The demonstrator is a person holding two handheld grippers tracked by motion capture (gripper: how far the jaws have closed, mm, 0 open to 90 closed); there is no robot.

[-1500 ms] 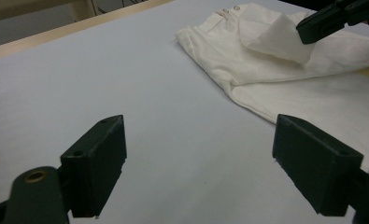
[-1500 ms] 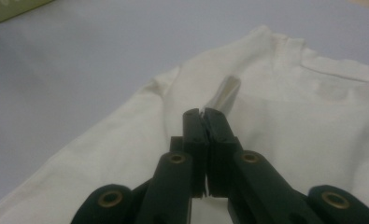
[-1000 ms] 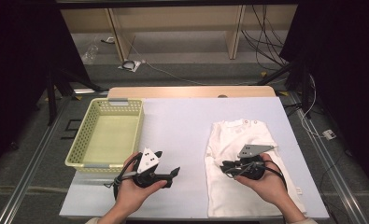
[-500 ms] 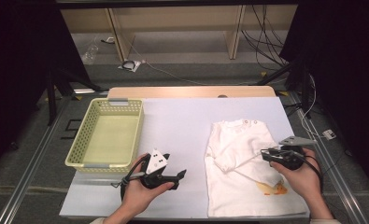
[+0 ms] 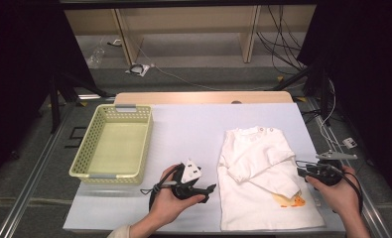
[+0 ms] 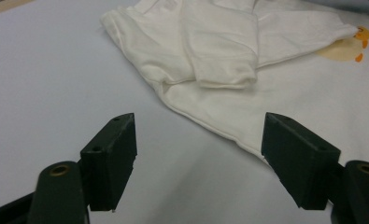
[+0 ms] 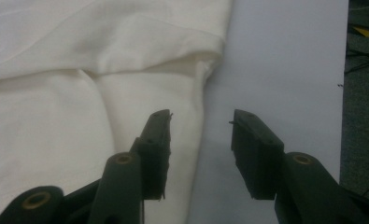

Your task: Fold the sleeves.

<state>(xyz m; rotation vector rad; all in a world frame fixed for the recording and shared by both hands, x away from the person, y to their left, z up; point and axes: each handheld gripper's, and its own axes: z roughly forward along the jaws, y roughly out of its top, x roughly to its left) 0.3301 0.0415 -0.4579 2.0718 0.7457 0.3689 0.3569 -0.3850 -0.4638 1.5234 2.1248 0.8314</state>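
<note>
The white shirt (image 5: pixel 265 181) lies flat on the right half of the white table (image 5: pixel 193 129), collar toward the far edge, one sleeve folded across its front and a yellow-orange duck print (image 5: pixel 289 200) near its lower hem. The left gripper (image 5: pixel 207 189) is held low over bare table just beside the shirt's left edge, pointing toward it; in the left gripper view its jaws stand apart, having just been closing a little, with nothing between them, and the shirt's side hem (image 6: pixel 210 123) runs across ahead of them. The right gripper (image 5: pixel 299 167) sits at the shirt's right edge; in the right gripper view its jaws have just been opening, gripping nothing, and straddle the border, one jaw over the cloth (image 7: pixel 79 116), the other over bare table. A pale yellow basket (image 5: pixel 79 161) stands at the table's left, well apart from the shirt
</note>
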